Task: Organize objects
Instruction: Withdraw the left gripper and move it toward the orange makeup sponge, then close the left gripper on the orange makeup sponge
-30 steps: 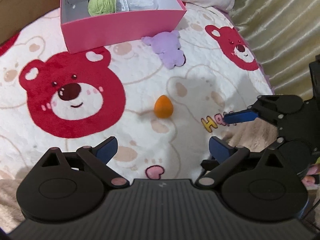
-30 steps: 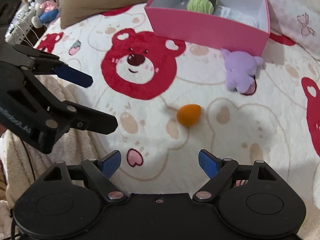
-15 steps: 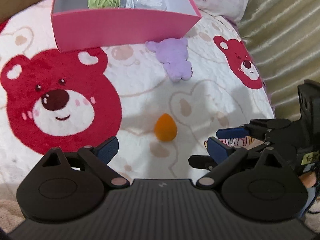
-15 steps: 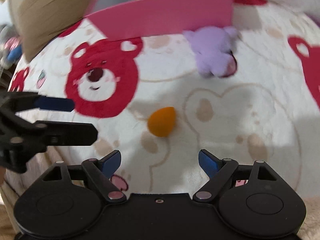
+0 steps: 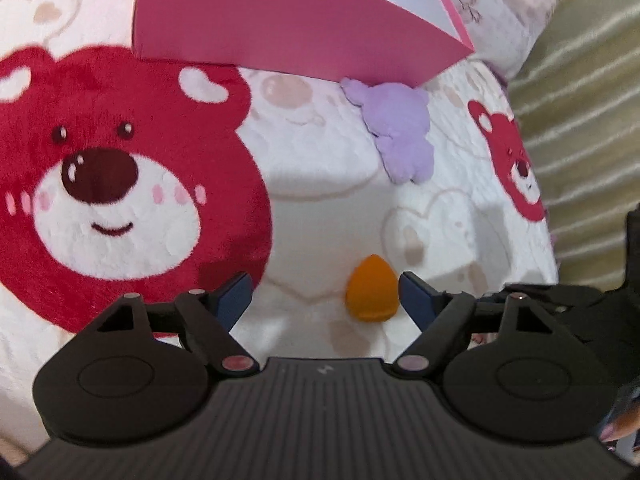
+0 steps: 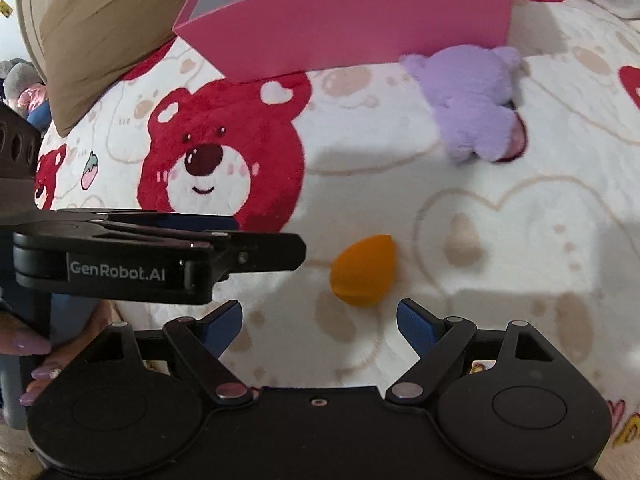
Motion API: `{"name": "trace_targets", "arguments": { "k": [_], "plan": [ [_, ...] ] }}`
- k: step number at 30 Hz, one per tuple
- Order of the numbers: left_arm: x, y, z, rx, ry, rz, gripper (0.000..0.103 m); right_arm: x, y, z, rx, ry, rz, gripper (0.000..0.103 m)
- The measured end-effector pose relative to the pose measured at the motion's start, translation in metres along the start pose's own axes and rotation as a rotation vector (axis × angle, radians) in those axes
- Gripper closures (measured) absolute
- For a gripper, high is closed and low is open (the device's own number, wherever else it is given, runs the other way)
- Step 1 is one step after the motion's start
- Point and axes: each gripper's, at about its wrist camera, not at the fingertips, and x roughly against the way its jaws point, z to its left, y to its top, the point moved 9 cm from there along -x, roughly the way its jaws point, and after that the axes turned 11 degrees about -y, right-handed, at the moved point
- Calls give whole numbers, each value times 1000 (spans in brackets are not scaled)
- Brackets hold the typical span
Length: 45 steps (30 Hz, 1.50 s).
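Left wrist view shows a small orange teardrop makeup sponge lying on the bear-print blanket, just inside the left gripper's wide-open empty fingers, right gripper equally spread

Blanket: plush fleece, fuzzy pile. Box: smooth matt pink card. Bear: soft lilac plush. Sponge: matt orange foam. Pillow: brown woven cloth. Left gripper: matt black plastic, ribbed body; blue pads.
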Motion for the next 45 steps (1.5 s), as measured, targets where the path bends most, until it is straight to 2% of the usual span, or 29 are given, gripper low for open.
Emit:
{"name": "trace_targets", "arguments": {
  "k": [3, 7, 11, 13, 14, 16, 18, 20, 21, 23, 27, 30, 32, 36, 45],
  "plan": [
    [-5, -2, 8, 53, -55, -9, 27, -8, 2, -3, -48, 16, 27, 16],
    [-17, -4, 16, 91, -72, -10, 35, -16, 4, -9, -96, 15, 43, 17],
    [-27, -10, 11, 144, -141, -27, 41, -27, 0, -13, -148, 0, 80, 32],
    [-32, -14, 10, 156, -151, -14, 42, -28, 1, -14, -135, -46, 56, 39],
    [-34, -13, 10, 174, -157, -19, 43, -27, 2, -13, -115, -75, 33, 47],
    [-36, -8, 9, 198, -188, -18, 43, -22, 7, -13, -90, -132, -28, 48],
    [-36, -3, 7, 194, -202, -27, 45, -18, 12, -13, -84, -132, -68, 48],
    [-39, -3, 6, 189, -199, -26, 47, -21, 13, -15, -92, -112, -55, 50],
    [-42, -5, 7, 194, -201, -18, 49, -25, 11, -17, -99, -106, -31, 56],
    [-47, -9, 6, 199, -209, 1, 53, -32, 9, -21, -127, -107, -2, 59],
    [-50, -11, 1, 123, -167, 20, 59, -31, 6, -18, -133, -96, 15, 61],
    [-53, -14, -7, 98, -203, 36, 60, -28, 6, -10, -67, -131, -16, 61],
    [-55, -15, -9, 81, -189, 39, 60, -31, 4, -7, -32, -148, -12, 61],
    [-57, -15, -4, 98, -199, 36, 60, -36, 5, -7, -8, -159, -3, 61],
    [-51, -14, -2, 108, -226, -4, 60, -30, 7, -1, 24, -131, -55, 60]
  ]
}}
